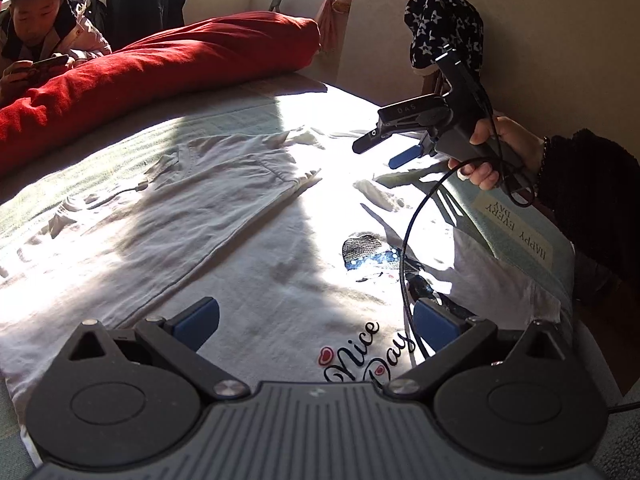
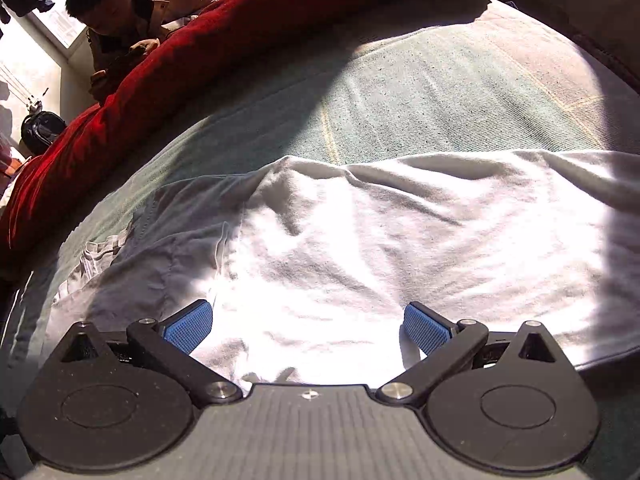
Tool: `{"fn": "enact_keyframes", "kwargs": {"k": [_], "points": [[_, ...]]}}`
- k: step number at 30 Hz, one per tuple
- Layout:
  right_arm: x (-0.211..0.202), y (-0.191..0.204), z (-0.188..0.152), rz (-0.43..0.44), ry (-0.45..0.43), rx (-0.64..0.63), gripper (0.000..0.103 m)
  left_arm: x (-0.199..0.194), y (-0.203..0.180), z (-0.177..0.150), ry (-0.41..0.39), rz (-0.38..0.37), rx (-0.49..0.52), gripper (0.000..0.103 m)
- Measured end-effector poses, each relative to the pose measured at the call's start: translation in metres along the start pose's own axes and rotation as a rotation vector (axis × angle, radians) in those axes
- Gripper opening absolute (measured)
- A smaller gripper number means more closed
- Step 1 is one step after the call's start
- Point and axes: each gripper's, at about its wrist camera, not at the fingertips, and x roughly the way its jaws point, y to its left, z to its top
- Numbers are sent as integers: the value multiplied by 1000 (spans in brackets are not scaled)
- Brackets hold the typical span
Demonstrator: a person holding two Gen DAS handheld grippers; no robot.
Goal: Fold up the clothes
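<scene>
White T-shirt (image 1: 256, 264) printed "Nice Day" lies spread flat on the bed (image 2: 420, 92), one sleeve (image 1: 192, 200) turned in over the chest; this fits either a fold under way or a shirt only laid out. Left claw (image 1: 316, 324) hovers wide and empty above the printed hem end near the bed's near edge; right claw (image 2: 306, 326), also wide and empty, hangs low over the white cloth toward the far side. Red pillow (image 1: 160, 68) along the far edge, clear of the shirt; a person (image 1: 40, 28) behind it.
</scene>
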Motion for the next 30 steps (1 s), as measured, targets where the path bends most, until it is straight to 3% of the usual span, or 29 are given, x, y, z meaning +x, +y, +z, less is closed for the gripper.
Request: {"fn": "enact_keyframes", "kwargs": {"k": [5, 12, 15, 22, 26, 30], "points": [[-13, 3, 10, 6, -55, -13, 103, 16, -9, 16, -28, -44, 9, 102], [21, 45, 50, 96, -36, -92, 103, 45, 7, 19, -70, -59, -49, 102], [46, 63, 58, 78, -8, -149, 103, 52, 21, 13, -81, -77, -93, 102], [54, 68, 64, 18, -65, -190, 103, 55, 29, 7, -62, -27, -97, 102], [59, 71, 68, -16, -97, -213, 103, 50, 27, 8, -75, -34, -90, 102], [43, 43, 55, -39, -83, -181, 103, 50, 18, 10, -58, -6, -75, 102]]}}
